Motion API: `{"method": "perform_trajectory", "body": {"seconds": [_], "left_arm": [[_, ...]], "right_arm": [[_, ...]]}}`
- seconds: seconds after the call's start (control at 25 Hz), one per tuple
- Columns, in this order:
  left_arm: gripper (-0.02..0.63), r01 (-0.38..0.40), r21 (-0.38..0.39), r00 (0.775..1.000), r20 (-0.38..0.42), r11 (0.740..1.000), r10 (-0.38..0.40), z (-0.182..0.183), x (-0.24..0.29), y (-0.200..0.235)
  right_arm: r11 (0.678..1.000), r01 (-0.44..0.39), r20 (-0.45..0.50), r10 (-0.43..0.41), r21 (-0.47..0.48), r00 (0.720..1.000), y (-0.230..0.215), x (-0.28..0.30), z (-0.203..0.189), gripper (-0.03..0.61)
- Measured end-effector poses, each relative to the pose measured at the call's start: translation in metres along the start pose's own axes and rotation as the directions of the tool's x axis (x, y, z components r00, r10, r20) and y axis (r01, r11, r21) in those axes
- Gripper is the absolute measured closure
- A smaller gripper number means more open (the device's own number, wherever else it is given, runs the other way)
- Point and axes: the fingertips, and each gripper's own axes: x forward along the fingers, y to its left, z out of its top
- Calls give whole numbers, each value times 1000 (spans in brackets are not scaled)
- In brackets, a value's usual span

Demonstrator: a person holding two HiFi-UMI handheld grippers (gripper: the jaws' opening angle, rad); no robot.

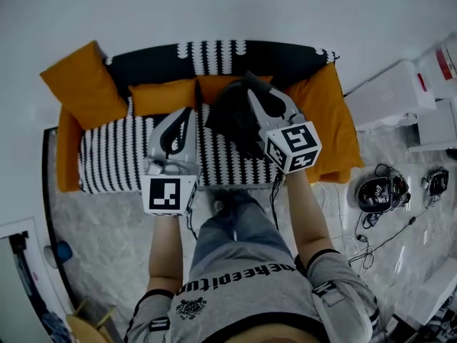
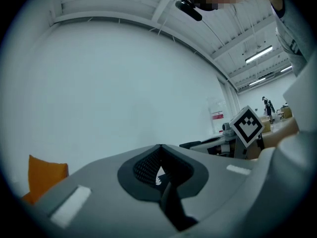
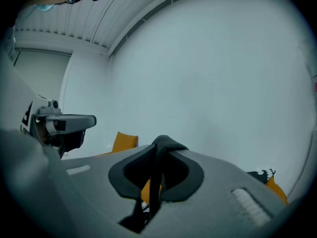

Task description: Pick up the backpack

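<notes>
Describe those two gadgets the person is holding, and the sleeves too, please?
The left gripper and the right gripper are light grey tapering shells with black padding inside the jaws. A white cube with black square markers sits at each rear, and a thin black cable hangs below. The sleeves are short, grey, black-cuffed.

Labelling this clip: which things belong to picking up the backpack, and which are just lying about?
Job: black fabric backpack; right hand-held gripper, shut on its strap.
Lying about: orange square cushions; black-and-white striped sofa; black headset; white boxes.
</notes>
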Motion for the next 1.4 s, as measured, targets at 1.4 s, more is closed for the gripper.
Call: {"method": "perform_trajectory", "body": {"seconds": [1.4], "left_arm": [[594, -22, 30, 991, 129, 999, 18, 65, -53, 19]], "right_arm": [[974, 194, 130, -178, -119, 975, 23, -129, 94, 546]]}}
